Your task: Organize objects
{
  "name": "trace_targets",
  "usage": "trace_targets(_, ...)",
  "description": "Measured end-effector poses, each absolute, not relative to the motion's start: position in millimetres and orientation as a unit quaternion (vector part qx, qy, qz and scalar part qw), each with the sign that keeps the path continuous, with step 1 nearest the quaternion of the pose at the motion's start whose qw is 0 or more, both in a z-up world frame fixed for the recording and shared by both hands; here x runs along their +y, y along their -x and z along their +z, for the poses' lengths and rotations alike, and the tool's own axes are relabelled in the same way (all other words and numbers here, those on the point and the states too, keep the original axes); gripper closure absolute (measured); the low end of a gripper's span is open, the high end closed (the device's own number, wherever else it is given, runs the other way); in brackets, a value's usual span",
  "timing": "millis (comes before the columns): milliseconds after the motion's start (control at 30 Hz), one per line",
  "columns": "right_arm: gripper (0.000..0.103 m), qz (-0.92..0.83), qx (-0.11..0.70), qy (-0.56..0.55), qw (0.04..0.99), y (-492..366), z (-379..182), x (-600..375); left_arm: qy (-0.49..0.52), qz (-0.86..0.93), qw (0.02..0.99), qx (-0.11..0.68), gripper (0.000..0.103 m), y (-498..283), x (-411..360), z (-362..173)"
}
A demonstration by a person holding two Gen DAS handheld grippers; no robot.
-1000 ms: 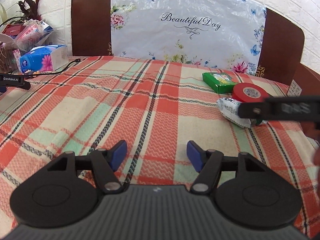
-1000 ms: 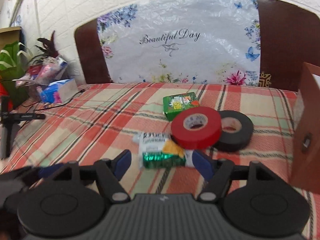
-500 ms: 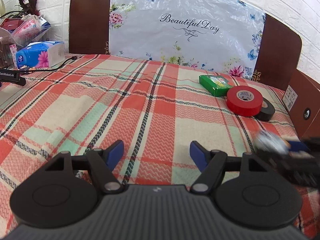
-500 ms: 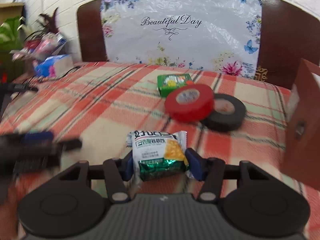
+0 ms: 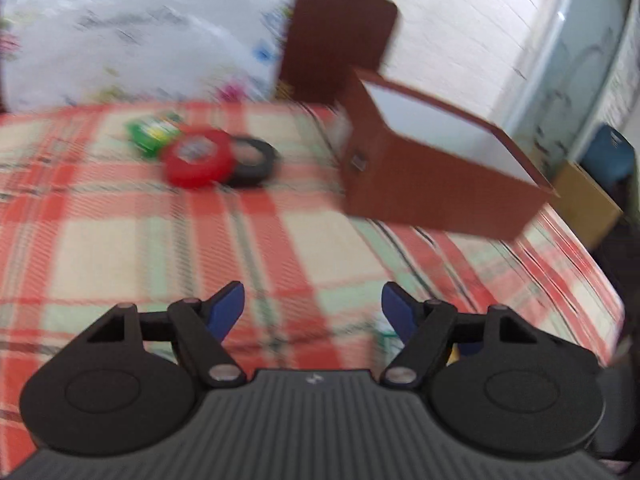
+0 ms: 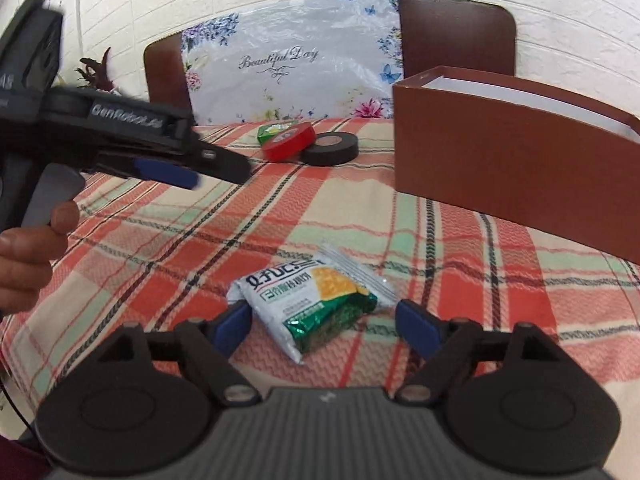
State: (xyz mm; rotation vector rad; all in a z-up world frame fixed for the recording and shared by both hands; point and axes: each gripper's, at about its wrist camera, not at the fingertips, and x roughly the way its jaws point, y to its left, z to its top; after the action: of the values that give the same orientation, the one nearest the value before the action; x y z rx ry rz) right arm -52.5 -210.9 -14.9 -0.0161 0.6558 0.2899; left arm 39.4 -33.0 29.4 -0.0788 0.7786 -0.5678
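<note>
**Snack packet loose between my right jaws, box ahead**

My right gripper (image 6: 322,322) has its jaws opening wide. The snack packet (image 6: 310,300) lies flat on the plaid bed cover (image 6: 248,232) between them, tilted, its left end close to the left pad, clear of the right one. My left gripper (image 5: 312,306) has its jaws spread with only cloth between them; in the right wrist view it crosses at ten o'clock, held by my left hand (image 6: 28,264).

At two o'clock from the packet stands the open brown box (image 6: 500,152), nothing lying between them. Farther off, near twelve o'clock, the red tape roll (image 6: 289,143) leans against the black tape roll (image 6: 330,149), with a green packet (image 6: 272,130) just behind the red one. Beyond them, the floral plastic sheet (image 6: 288,68) covers the dark headboard (image 6: 456,28).
</note>
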Motion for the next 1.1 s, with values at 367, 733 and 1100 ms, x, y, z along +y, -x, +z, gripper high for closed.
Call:
trace_targets(367,0.058,0.147,0.311,0.004,0.939,54.5,-14.8,-210.8,0.009,-0.338,0.818,0.466,0.066,-37.9,-95.1,16.7)
trace_targets(733,0.059,0.023,0.145,-0.010,0.989,10.8,53.7,-282.0,-0.037,-0.388,0.859,0.331,0.066,-89.8,-200.3,109.8)
trace_targets(1100,0.037,-0.108,0.175,-0.044,0.978,-47.2,36.6,-355.4,-0.091,-0.274,0.902,0.321,0.052,-118.8,-251.7,102.0)
